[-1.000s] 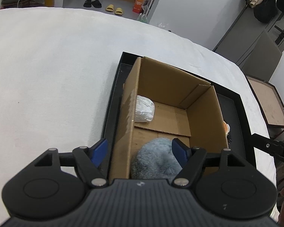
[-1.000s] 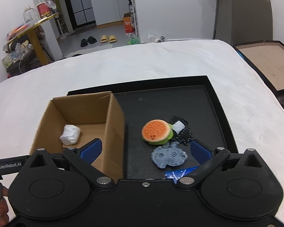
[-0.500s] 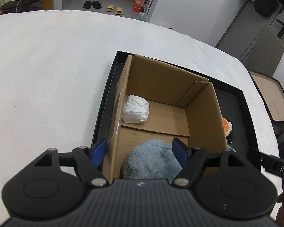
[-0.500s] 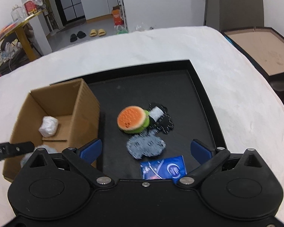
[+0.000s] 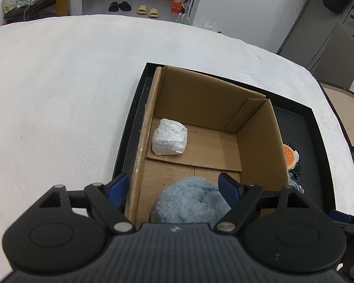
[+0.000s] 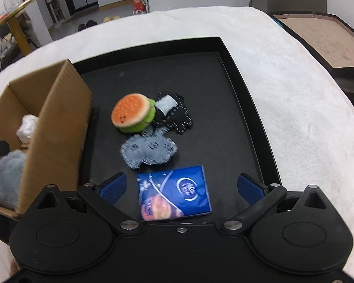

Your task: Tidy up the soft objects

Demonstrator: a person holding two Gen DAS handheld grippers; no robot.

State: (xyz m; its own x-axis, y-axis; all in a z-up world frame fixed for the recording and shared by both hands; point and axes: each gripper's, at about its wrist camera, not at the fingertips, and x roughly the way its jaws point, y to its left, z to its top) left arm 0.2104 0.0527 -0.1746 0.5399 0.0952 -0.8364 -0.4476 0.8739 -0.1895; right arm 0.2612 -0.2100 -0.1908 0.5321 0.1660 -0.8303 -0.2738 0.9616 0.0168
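Blue packet [image 6: 174, 192] lies flat in tray [image 6: 254, 127], nearest right gripper [image 6: 181, 185], jaws spread, empty. Light, crinkly, slippery: pinch short edges. Left gripper [image 5: 175, 187] released over box [image 5: 259, 139].

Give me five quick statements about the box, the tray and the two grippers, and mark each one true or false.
1. The cardboard box stands inside the black tray. True.
2. The burger toy lies in the box. False: it lies on the tray floor, right of the box.
3. A white wrapped bundle sits on the box floor. True.
4. The right gripper is shut on the blue packet. False: its jaws are wide open, the packet lying between them.
5. The left gripper has its jaws open, with the fluffy blue toy in the box beneath. True.
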